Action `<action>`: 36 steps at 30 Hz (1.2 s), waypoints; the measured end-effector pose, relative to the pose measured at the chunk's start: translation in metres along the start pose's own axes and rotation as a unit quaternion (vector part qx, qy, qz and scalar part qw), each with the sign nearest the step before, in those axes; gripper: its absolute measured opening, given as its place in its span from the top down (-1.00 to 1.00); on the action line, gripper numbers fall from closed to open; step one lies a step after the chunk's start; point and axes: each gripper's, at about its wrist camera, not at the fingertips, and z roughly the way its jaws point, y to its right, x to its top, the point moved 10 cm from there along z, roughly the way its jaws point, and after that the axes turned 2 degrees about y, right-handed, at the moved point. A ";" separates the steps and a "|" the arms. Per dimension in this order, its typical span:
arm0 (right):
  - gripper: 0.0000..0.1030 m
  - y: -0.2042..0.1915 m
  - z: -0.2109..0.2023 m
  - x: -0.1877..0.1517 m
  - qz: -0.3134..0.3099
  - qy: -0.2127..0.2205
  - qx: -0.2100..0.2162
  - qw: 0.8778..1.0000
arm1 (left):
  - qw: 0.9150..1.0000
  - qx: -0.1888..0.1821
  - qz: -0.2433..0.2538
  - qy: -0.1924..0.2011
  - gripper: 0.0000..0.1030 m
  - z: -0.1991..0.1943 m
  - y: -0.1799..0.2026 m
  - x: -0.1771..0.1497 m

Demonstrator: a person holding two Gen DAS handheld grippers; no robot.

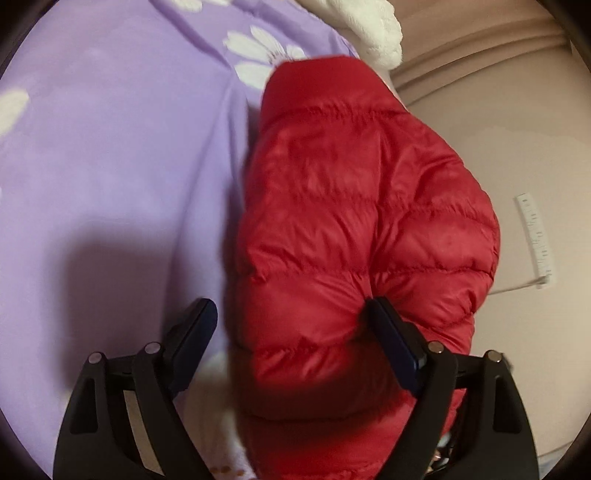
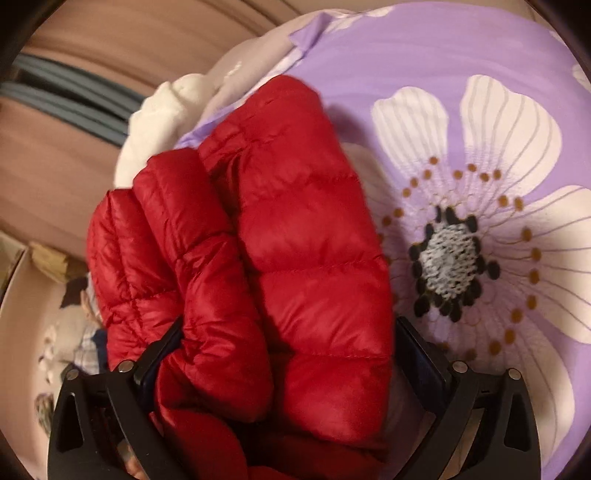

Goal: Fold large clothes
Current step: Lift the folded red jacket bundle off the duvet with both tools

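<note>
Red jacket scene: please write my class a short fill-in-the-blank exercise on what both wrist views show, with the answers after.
1. The puffy jacket is coloured ____.
2. The jacket lies on a purple sheet printed with white ____.
3. In the right wrist view, the jacket sits ____ the two fingers of the right tool.
4. Beyond the jacket's far end lies a fluffy ____ cloth.

Answers: red; flowers; between; white

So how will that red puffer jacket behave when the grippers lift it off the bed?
The jacket will probably flop and sag rather than hold shape, since it already bunches in soft folds. Its puffy quilted panels suggest it is light for its bulk. The shiny fabric looks slippery, so it may slide between the fingers.
</note>
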 end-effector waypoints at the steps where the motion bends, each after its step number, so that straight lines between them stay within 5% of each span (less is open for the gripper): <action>1: -0.98 -0.004 0.003 -0.003 0.012 -0.008 0.021 1.000 | 1.000 -0.016 -0.007 -0.005 -0.71 0.002 0.001 -0.002; 4: -0.98 -0.011 0.009 -0.012 0.034 -0.025 0.059 0.997 | 0.997 -0.066 -0.011 -0.030 -0.77 0.006 0.012 -0.008; 6: -0.98 -0.015 0.013 -0.014 0.024 -0.024 0.057 0.998 | 0.994 -0.095 0.005 -0.054 -0.99 0.011 0.024 -0.015; 9: -0.98 -0.016 0.016 -0.013 0.017 -0.030 0.054 0.998 | 0.995 -0.077 0.043 -0.052 -0.99 0.020 0.033 -0.016; 11: -0.96 -0.017 0.018 -0.012 0.011 -0.031 0.051 0.998 | 0.995 -0.089 0.014 -0.047 -0.93 0.028 0.030 -0.011; 16: -0.69 -0.024 0.023 -0.009 -0.030 -0.005 0.020 0.999 | 0.998 -0.049 0.047 -0.013 -0.78 0.029 0.030 -0.013; 24: -0.47 -0.026 0.024 -0.007 -0.045 0.016 0.002 0.999 | 0.997 -0.042 0.063 -0.007 -0.74 0.027 0.027 -0.015; 30: -0.29 -0.032 0.012 -0.008 -0.011 0.034 0.053 0.998 | 0.994 -0.040 0.101 0.002 -0.53 -0.002 0.039 -0.013; 36: -0.24 -0.048 -0.008 -0.010 -0.021 0.046 0.076 0.996 | 0.981 -0.017 0.187 0.047 -0.47 -0.041 0.076 -0.019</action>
